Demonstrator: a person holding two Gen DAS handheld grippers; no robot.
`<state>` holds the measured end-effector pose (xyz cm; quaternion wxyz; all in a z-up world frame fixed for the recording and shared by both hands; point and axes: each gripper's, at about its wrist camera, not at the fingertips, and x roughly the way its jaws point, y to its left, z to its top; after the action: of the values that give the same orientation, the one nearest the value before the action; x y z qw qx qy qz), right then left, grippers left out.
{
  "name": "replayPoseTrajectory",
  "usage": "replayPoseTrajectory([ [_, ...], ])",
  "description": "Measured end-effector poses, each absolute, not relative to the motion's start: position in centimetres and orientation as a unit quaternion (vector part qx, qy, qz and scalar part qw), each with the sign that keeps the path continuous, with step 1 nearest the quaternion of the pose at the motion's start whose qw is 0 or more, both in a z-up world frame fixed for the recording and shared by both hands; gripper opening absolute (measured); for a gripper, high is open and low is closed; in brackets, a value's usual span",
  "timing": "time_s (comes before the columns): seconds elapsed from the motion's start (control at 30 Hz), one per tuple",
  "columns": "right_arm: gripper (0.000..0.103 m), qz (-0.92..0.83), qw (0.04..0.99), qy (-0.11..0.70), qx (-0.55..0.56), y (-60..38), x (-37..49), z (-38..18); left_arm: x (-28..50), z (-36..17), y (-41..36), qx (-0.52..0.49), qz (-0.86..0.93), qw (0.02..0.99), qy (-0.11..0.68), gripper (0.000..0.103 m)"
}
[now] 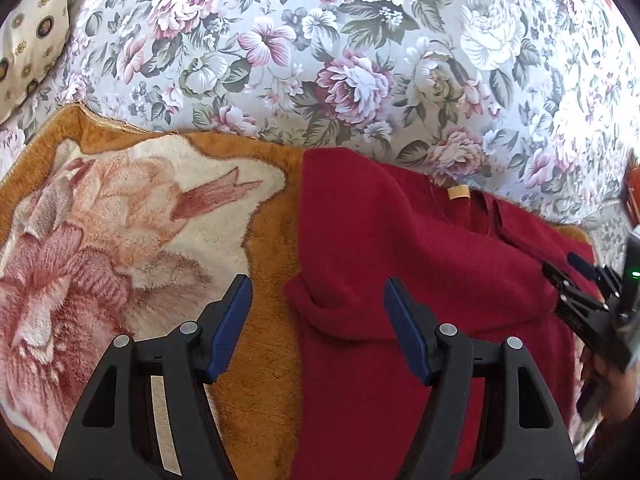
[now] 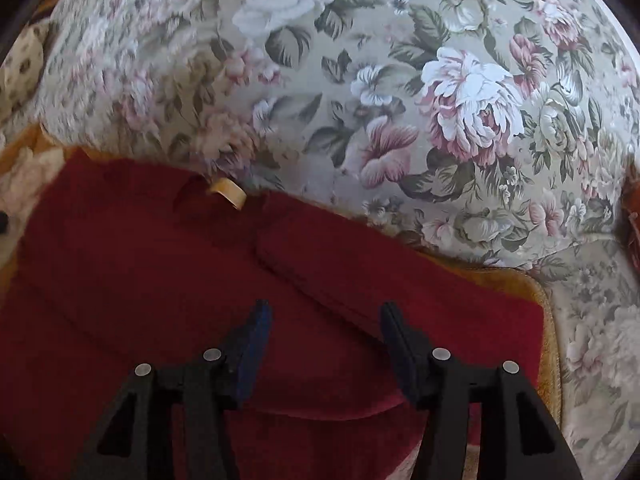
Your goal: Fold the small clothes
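Note:
A dark red knitted garment [image 1: 420, 272] lies partly folded on a plush orange blanket [image 1: 264, 352], with a tan neck label [image 1: 458, 192] at its far edge. My left gripper [image 1: 318, 300] is open and empty, hovering over the garment's left edge, where a folded flap sits. My right gripper [image 1: 576, 276] shows at the right edge of the left wrist view, over the garment's right side. In the right wrist view the right gripper [image 2: 326, 320] is open and empty just above the red garment [image 2: 160, 264], near a folded sleeve [image 2: 360, 264]. The label [image 2: 228, 194] lies further back.
A sofa backrest with a floral cover [image 1: 320, 60] rises behind the blanket. A cream patterned cushion [image 1: 28, 48] sits at the far left. The blanket's pink flower pattern [image 1: 100, 240] fills the left. The blanket's orange edge [image 2: 548, 320] ends at right.

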<state>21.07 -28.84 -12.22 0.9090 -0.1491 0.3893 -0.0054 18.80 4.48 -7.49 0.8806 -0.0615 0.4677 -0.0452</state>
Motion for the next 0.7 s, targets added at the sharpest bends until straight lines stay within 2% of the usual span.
replayPoseTrajectory([
  [0.1,0.053,-0.030,0.908,0.384,-0.164,-30.3,22.6,-13.4,19.3,-7.9,5.2,-0.070,-0.035,0.878,0.472,0.068],
  [0.13,0.043,-0.025,0.907,0.390,-0.156,-30.9,23.2,-13.8,19.4,-8.1,5.4,-0.074,-0.031,0.877,0.475,0.068],
  [0.17,0.027,-0.017,0.906,0.395,-0.151,-31.4,23.8,-14.2,19.5,-8.2,5.5,-0.075,-0.029,0.876,0.476,0.068],
  [0.23,0.012,-0.012,0.911,0.393,-0.122,-32.4,24.3,-14.2,19.5,-8.4,5.5,-0.076,-0.029,0.875,0.477,0.068],
  [0.27,0.009,-0.008,0.915,0.392,-0.092,-33.0,24.2,-13.6,19.5,-8.4,5.4,-0.075,-0.031,0.875,0.477,0.068],
  [0.4,0.008,0.043,0.939,0.340,0.016,-34.2,21.4,-9.3,19.4,-7.7,5.9,-0.095,-0.037,0.875,0.472,0.068],
  [0.53,0.008,0.124,0.950,0.282,0.048,-31.1,18.1,-4.8,19.2,-6.4,7.0,-0.113,-0.031,0.883,0.455,0.068],
  [0.6,0.008,0.175,0.944,0.272,0.062,-28.2,17.4,-4.0,19.0,-5.9,7.6,-0.123,-0.026,0.885,0.448,0.068],
  [0.7,0.008,0.229,0.930,0.279,0.071,-22.6,17.4,-5.6,19.0,-5.7,8.7,-0.142,-0.017,0.885,0.442,0.068],
])
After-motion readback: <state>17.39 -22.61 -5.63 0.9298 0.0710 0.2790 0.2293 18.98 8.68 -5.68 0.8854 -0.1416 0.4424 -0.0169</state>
